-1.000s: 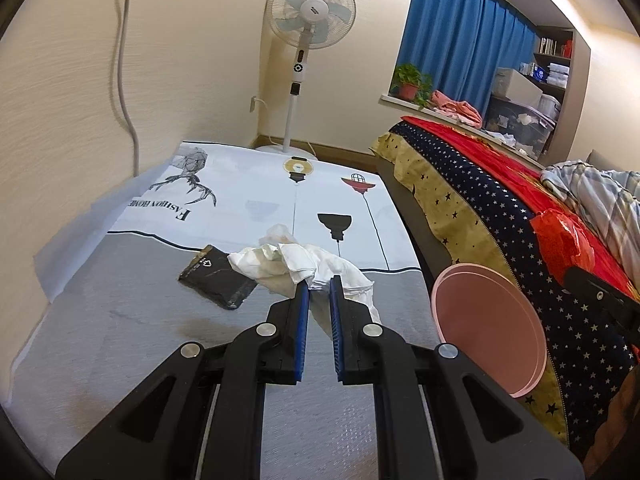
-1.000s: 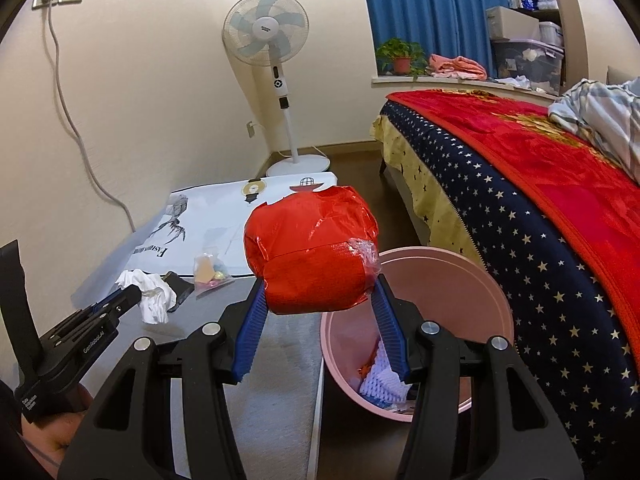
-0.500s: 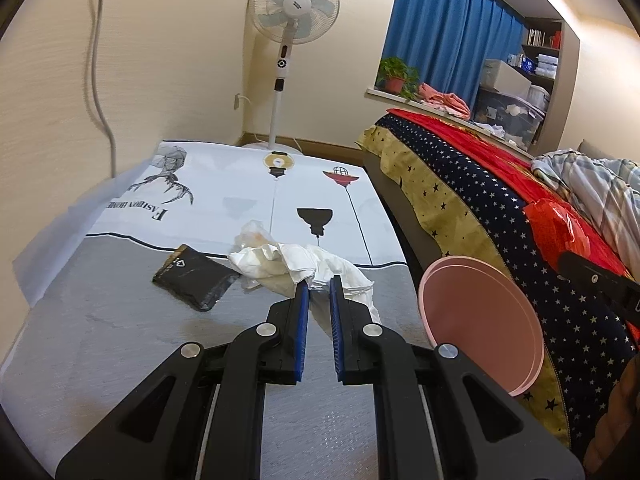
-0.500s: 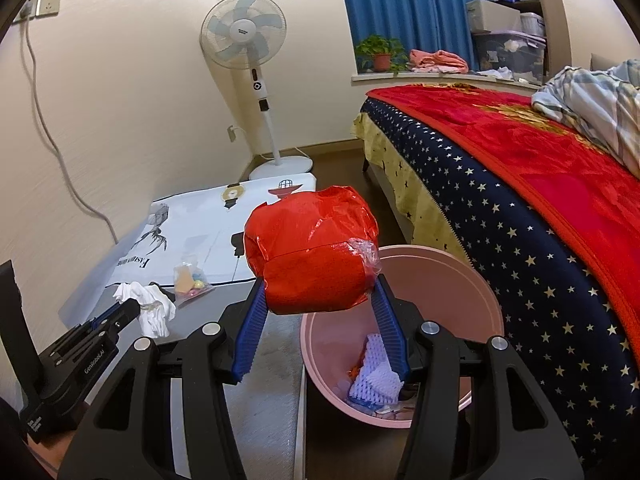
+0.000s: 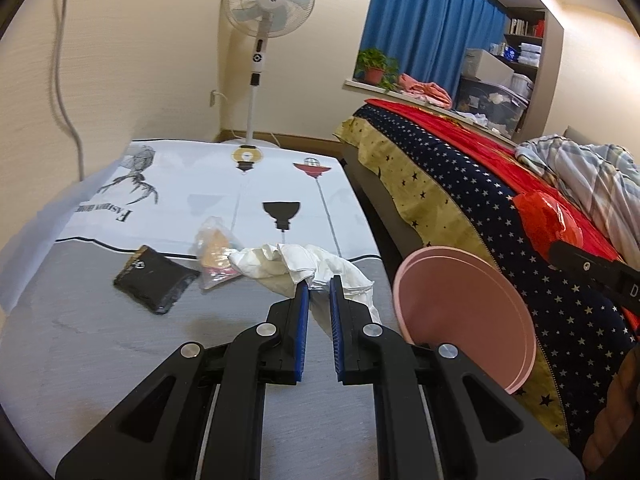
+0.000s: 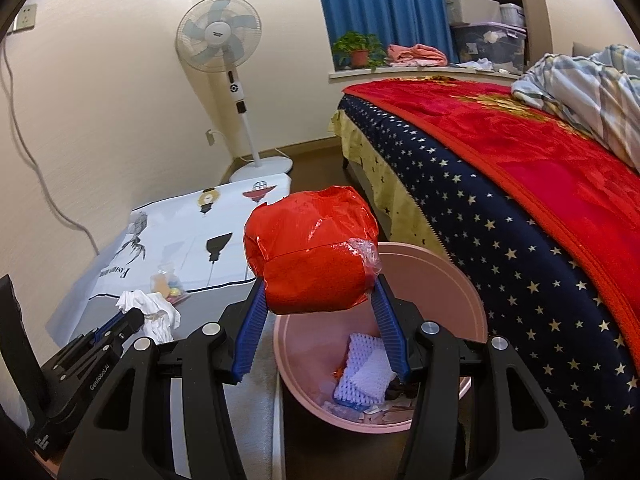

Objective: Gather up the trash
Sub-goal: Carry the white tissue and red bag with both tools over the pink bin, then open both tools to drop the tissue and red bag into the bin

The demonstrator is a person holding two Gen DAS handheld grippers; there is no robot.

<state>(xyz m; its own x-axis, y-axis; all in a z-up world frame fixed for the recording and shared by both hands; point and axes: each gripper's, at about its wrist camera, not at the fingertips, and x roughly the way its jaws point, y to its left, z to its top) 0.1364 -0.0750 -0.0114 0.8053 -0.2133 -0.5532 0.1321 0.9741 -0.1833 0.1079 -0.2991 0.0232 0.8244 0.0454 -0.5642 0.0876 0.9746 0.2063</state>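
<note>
Two views, left wrist first. Your left gripper [image 5: 319, 294] had its jaws nearly closed on a fold of the white crumpled cloth [image 5: 304, 266], lifted over the grey mat [image 5: 88, 340]; the pink bin [image 5: 464, 312] lay just to its right.

Right wrist: your right gripper [image 6: 318, 300] clamped the red plastic bundle [image 6: 312, 252] at mid-width, hanging above the bin's [image 6: 472, 300] near-left rim. I judged this hand nearer the drop.
</note>
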